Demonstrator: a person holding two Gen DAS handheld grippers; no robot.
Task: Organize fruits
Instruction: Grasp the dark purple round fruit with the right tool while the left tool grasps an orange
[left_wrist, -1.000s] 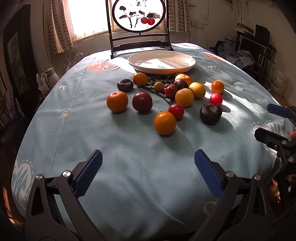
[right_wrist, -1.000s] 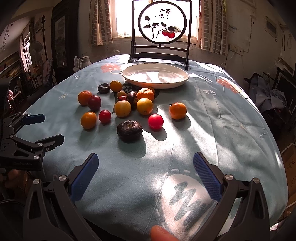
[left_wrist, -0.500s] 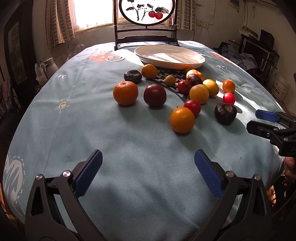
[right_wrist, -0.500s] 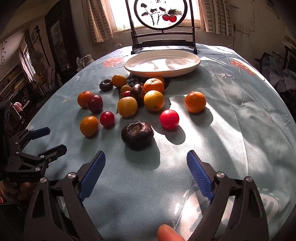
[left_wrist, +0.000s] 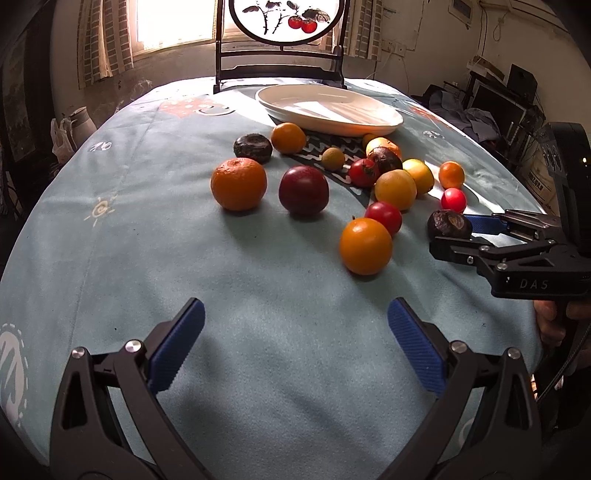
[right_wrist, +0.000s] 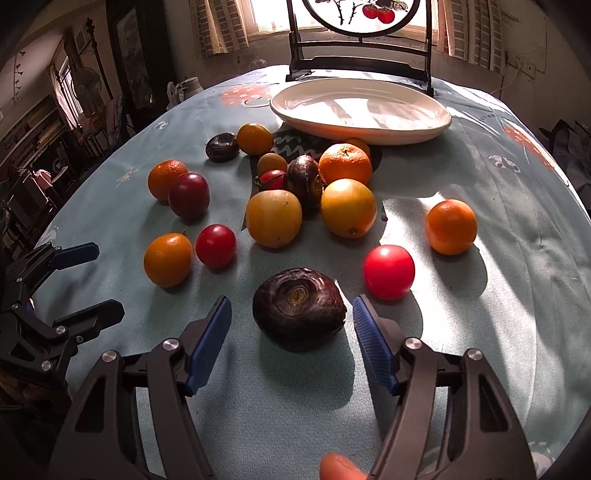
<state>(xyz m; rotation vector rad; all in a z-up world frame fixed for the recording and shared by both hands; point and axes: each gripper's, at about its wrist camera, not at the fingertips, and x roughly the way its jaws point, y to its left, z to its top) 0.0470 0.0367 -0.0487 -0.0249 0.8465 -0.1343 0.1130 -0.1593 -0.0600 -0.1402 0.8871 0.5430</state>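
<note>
I am at the start of the first pick: my right gripper (right_wrist: 291, 334) stands wide and holds nothing, its blue pads either side of the dark purple, squat, wrinkled fruit (right_wrist: 299, 308), close but not yet touching it. That fruit sits on the desk covered in a pale blue cloth (right_wrist: 517, 295), nearest me in the scatter, with a small glossy red round fruit (right_wrist: 388, 271) just beside it on the right. My left gripper (left_wrist: 295, 345) is also spread wide and empty, hovering over bare cloth well short of the round orange fruit (left_wrist: 365, 245) ahead of it.

The large white oval ceramic plate (right_wrist: 424, 134) at the far side holds nothing, so I judge that none of the fruit is sorted yet.

The dark fruit is broader than tall, its short axis running up through a scarred yellowish stem end tilted toward my camera. Its wide sides face my pads, so the next move, I think, is to ease forward slightly, close across that girth and lift, minding the red fruit alongside.
</note>
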